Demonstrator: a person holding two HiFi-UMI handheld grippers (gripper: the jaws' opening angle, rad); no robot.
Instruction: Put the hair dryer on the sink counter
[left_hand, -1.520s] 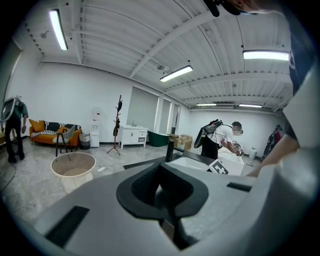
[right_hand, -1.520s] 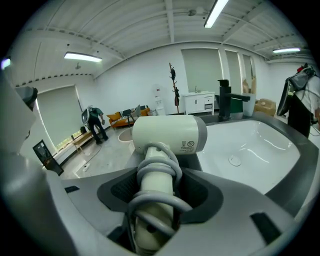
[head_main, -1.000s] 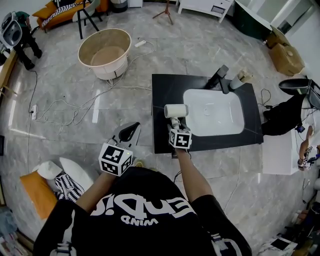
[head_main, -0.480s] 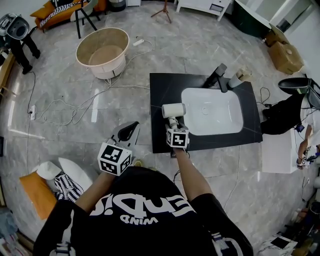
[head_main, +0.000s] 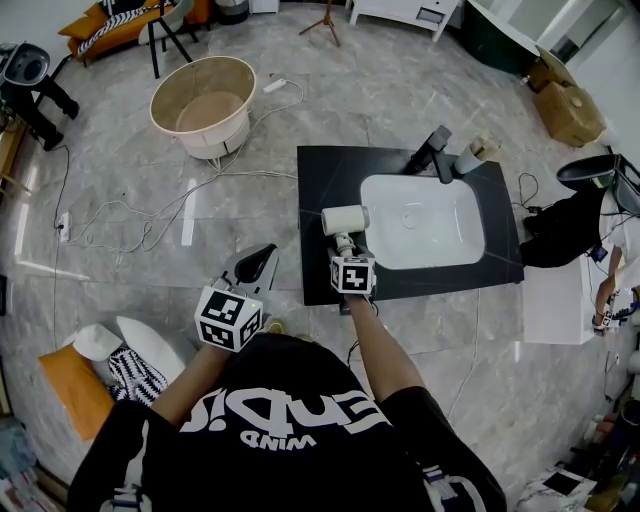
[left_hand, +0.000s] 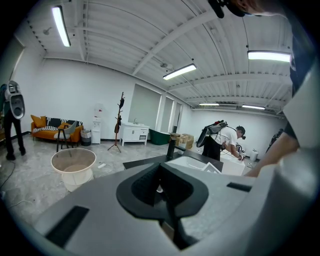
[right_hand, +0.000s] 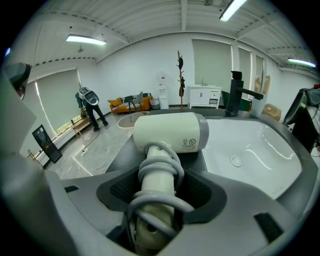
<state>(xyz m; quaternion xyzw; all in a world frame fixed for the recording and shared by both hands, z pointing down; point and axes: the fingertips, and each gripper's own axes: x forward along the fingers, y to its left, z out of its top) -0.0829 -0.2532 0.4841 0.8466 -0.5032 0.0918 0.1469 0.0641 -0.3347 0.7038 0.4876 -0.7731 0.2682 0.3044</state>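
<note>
The cream hair dryer (head_main: 345, 218) lies on the black sink counter (head_main: 322, 180), just left of the white basin (head_main: 425, 222). Its barrel points sideways, and its cord is wound round the handle (right_hand: 159, 177). My right gripper (head_main: 350, 252) reaches over the counter's front edge. Its jaws are opening, with the handle between them and the pads easing off it. In the right gripper view the hair dryer (right_hand: 170, 131) fills the middle, above the right gripper (right_hand: 160, 192). My left gripper (head_main: 254, 264) hangs over the floor left of the counter, shut with nothing in it, as the left gripper view also shows (left_hand: 161, 187).
A black faucet (head_main: 432, 152) and a cup (head_main: 470, 158) stand at the counter's back edge. A round beige tub (head_main: 205, 100) sits on the floor to the far left, with a white cable (head_main: 150, 215) trailing from it. A person (head_main: 575, 225) bends over a white table on the right.
The hair dryer and my right gripper have stayed at the same spot on the counter; only the view shifted slightly. The left gripper has not moved.
</note>
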